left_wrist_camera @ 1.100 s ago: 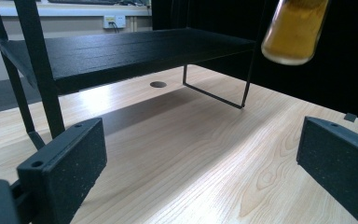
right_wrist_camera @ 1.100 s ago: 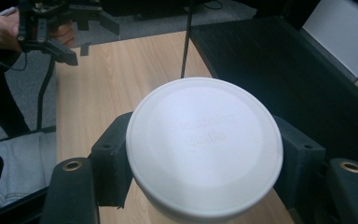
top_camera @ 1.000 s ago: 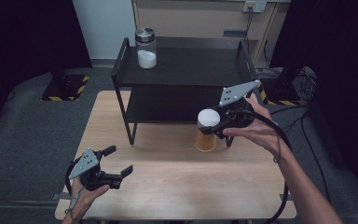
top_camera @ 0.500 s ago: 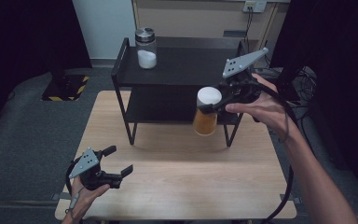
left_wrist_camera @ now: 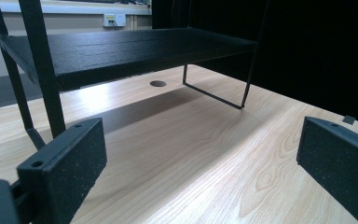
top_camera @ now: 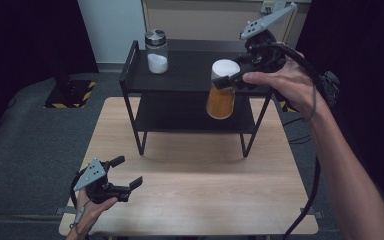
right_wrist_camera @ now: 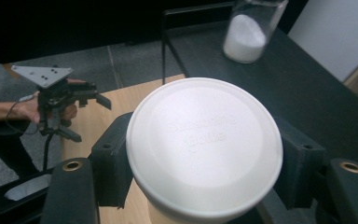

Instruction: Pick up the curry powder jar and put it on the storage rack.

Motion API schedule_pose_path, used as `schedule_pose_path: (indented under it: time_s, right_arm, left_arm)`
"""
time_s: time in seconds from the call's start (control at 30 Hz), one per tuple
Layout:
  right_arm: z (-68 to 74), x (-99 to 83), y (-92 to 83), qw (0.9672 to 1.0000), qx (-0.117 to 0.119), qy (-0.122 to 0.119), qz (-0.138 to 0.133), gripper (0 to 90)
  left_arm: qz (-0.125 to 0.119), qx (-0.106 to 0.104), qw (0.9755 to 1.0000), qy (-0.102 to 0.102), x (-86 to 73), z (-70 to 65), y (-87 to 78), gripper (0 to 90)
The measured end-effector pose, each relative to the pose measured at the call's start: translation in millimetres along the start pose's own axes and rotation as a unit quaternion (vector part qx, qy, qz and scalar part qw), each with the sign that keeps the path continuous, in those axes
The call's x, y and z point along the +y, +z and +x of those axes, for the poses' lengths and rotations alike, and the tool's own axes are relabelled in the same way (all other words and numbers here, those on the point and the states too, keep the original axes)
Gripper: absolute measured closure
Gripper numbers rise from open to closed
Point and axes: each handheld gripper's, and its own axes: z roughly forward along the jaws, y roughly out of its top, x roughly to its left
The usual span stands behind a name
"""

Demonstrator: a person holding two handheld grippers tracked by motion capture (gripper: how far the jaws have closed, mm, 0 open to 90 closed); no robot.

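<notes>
A jar of orange contents (top_camera: 220, 101) with a white lid (right_wrist_camera: 204, 144) hangs in the air in front of the black rack's top shelf (top_camera: 190, 75). My right gripper (top_camera: 226, 80) is shut on it just below the lid, one jaw on each side. The jar tilts slightly. A glass jar of white powder (top_camera: 156, 51) with a metal lid stands at the top shelf's left end, also seen as the powder jar (right_wrist_camera: 249, 32). My left gripper (top_camera: 126, 174) rests open near the table's front left, nothing between its jaws (left_wrist_camera: 200, 163).
The black two-tier rack (left_wrist_camera: 121, 51) stands at the back of the wooden table (top_camera: 200, 190); its lower shelf (top_camera: 180, 117) is bare. Dark floor and a black curtain surround the table. A cable trails from the right gripper down the table's right side.
My right gripper has lifted the orange jar from the tabletop up to the level of the top shelf. The left gripper has stayed put.
</notes>
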Motion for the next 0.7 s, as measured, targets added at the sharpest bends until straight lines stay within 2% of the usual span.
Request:
schedule_pose_path:
  time_s: [0.27, 0.47, 0.63, 0.7]
  right_arm:
    - [-8.3, 27.8, -7.8, 0.9996, -0.024, 0.010, 0.007, 33.8]
    - [-16.6, 36.2, -6.1, 0.9983, -0.049, 0.031, 0.004, 33.8]
    - [-24.9, 39.3, -3.6, 0.9948, -0.081, 0.062, 0.001, 33.8]
    - [-28.5, 41.0, -1.8, 0.9918, -0.101, 0.078, 0.005, 33.8]
  left_arm:
    - [-0.001, -0.001, 1.0000, -0.001, 0.0, 0.6, -0.1, 0.2]
    - [-0.001, -0.002, 1.0000, 0.001, 0.1, 0.8, -0.1, 0.1]
    - [-0.001, -0.003, 1.0000, 0.001, 0.2, 1.0, 0.1, 0.2]
    - [-0.002, -0.003, 1.0000, 0.001, 0.1, 1.1, -0.4, 0.2]
